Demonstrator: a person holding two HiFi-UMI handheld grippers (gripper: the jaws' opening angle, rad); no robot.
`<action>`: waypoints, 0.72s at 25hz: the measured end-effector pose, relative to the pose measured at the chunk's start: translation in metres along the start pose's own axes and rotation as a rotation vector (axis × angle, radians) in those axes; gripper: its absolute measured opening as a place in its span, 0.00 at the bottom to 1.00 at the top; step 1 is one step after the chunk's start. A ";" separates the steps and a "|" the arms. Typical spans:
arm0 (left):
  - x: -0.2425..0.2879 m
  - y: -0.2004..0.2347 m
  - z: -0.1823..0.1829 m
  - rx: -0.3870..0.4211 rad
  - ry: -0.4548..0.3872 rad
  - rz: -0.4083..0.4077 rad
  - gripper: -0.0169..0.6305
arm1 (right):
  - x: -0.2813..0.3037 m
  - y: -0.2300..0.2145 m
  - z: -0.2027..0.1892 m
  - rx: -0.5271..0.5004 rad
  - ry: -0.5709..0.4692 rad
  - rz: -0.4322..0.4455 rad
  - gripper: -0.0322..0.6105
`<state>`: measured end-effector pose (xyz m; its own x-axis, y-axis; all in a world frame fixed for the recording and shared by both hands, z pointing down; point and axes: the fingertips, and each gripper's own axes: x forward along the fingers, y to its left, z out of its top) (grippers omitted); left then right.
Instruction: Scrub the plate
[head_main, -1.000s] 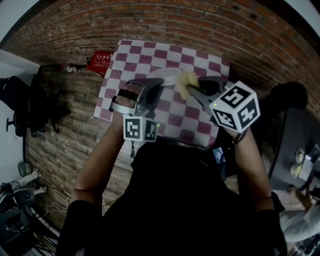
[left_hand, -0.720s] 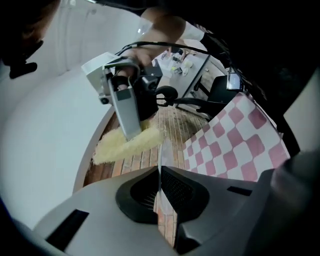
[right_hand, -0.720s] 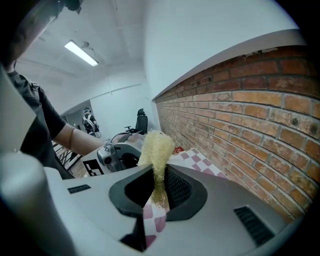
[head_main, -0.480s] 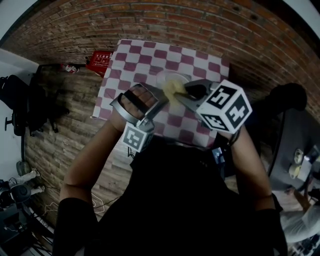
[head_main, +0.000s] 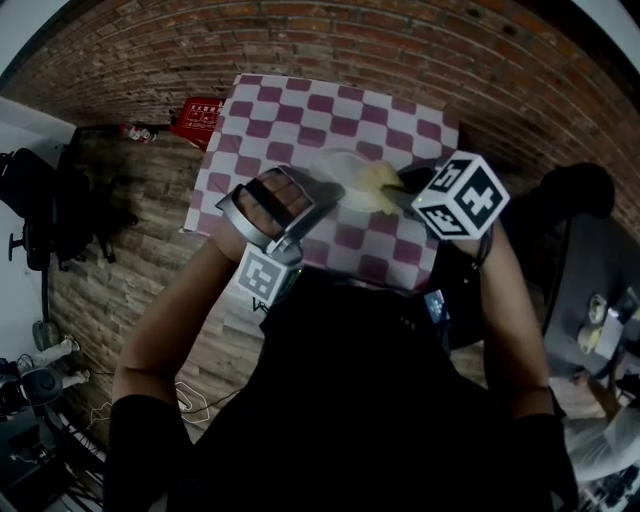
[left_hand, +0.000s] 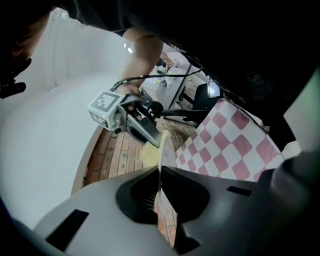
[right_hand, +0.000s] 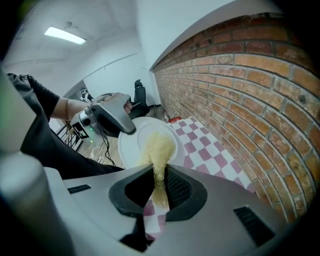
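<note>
We hold the round white plate (head_main: 335, 165) over the pink-and-white checked tablecloth (head_main: 300, 110), with our left gripper (left_hand: 159, 186) clamped tight on its rim. Our right gripper (right_hand: 159, 187) pinches a yellow scrubbing sponge (right_hand: 160, 147), which lies against the plate's face. A red brick wall (right_hand: 260, 100) runs beside the table. A red crate (head_main: 200, 118) and a black chair (head_main: 45, 215) stand on the brick-patterned floor (head_main: 120, 300).

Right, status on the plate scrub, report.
Left gripper shut on plate rim. Right gripper shut on yellow sponge, sponge against plate face. Nothing blocking, checked cloth below.
</note>
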<state>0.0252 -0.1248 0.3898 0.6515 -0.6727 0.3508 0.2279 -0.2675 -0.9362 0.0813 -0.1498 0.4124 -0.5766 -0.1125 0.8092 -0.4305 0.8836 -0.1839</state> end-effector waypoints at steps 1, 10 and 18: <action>-0.001 -0.001 0.004 0.000 -0.013 -0.004 0.06 | 0.003 -0.007 -0.008 0.009 0.021 -0.008 0.12; -0.001 -0.005 0.045 0.018 -0.148 -0.024 0.06 | 0.043 -0.056 -0.044 0.080 0.104 -0.034 0.12; 0.005 -0.010 0.071 0.039 -0.224 -0.040 0.06 | 0.054 -0.024 0.025 -0.111 0.031 -0.017 0.12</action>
<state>0.0781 -0.0764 0.3999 0.7845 -0.4912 0.3784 0.2817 -0.2614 -0.9232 0.0424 -0.1883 0.4466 -0.5474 -0.1158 0.8288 -0.3594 0.9269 -0.1079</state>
